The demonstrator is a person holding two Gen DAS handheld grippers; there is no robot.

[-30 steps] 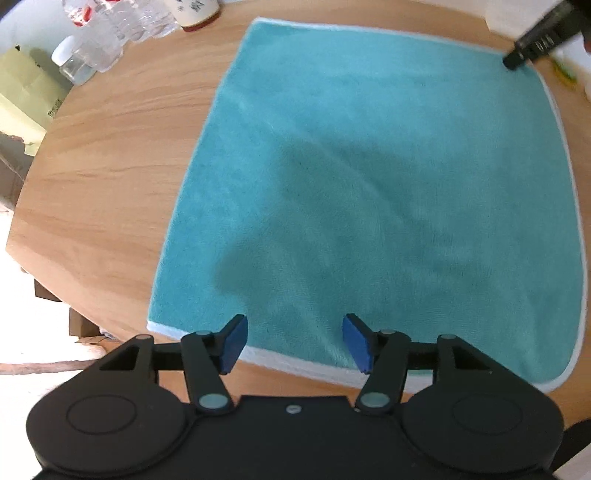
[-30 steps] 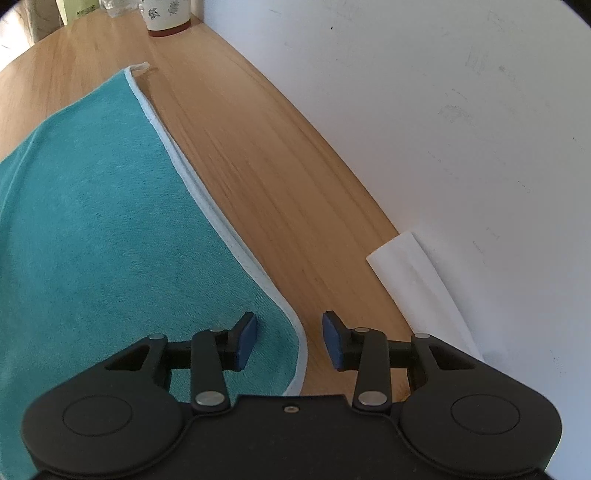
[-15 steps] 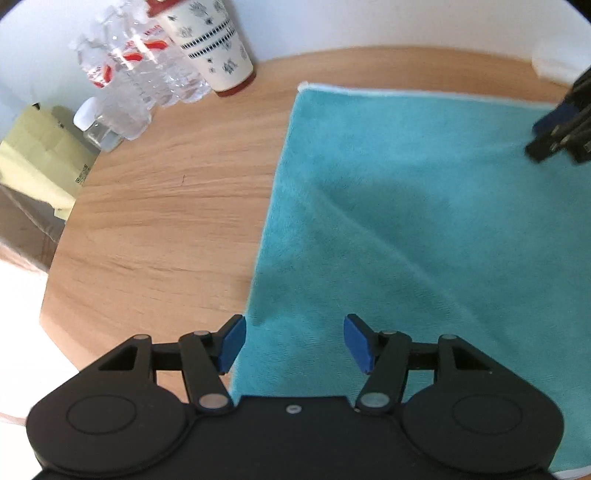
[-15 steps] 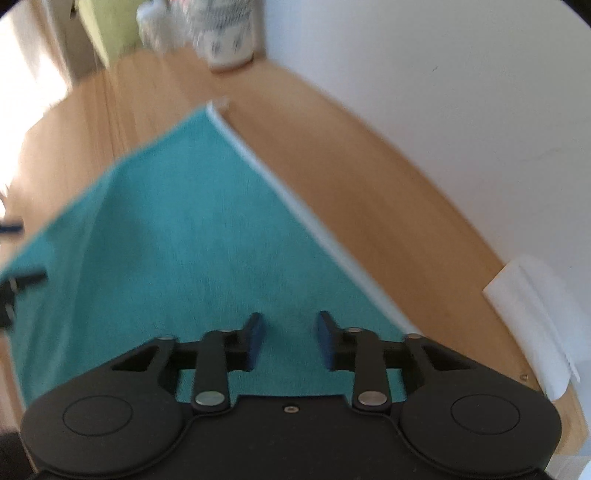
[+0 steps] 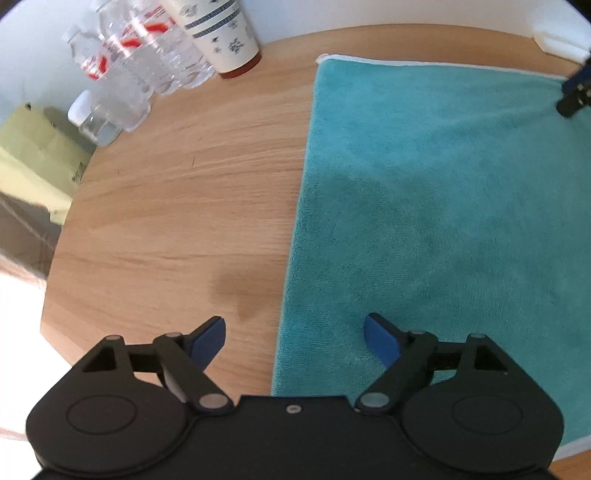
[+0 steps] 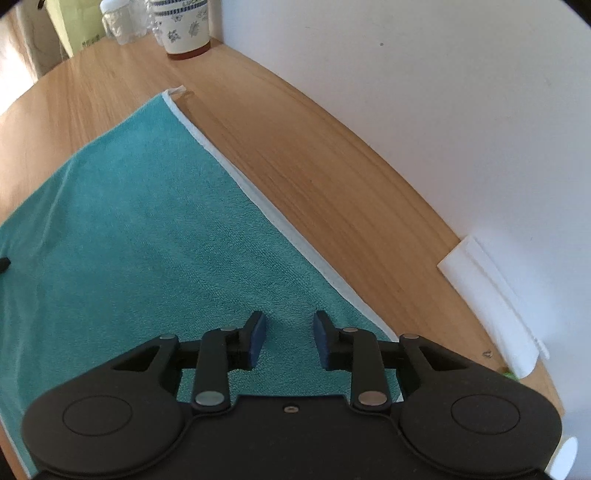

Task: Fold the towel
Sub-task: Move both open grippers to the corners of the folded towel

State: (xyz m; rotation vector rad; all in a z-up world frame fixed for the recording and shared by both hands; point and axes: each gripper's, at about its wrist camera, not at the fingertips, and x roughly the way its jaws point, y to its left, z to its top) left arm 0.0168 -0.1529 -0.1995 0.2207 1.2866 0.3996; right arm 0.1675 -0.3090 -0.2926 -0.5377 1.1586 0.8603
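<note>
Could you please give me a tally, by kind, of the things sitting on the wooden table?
Towels: 1, teal towel
Patterned cups: 1, cup
Clear plastic bottles: at least 3, bottles
Folded white paper: 1, paper
Total: at least 6

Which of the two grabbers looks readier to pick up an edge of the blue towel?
Probably the left gripper: its opening jaws straddle the towel edge over the table. The right gripper, also opening, sits over flat cloth inside the white hem.
</note>
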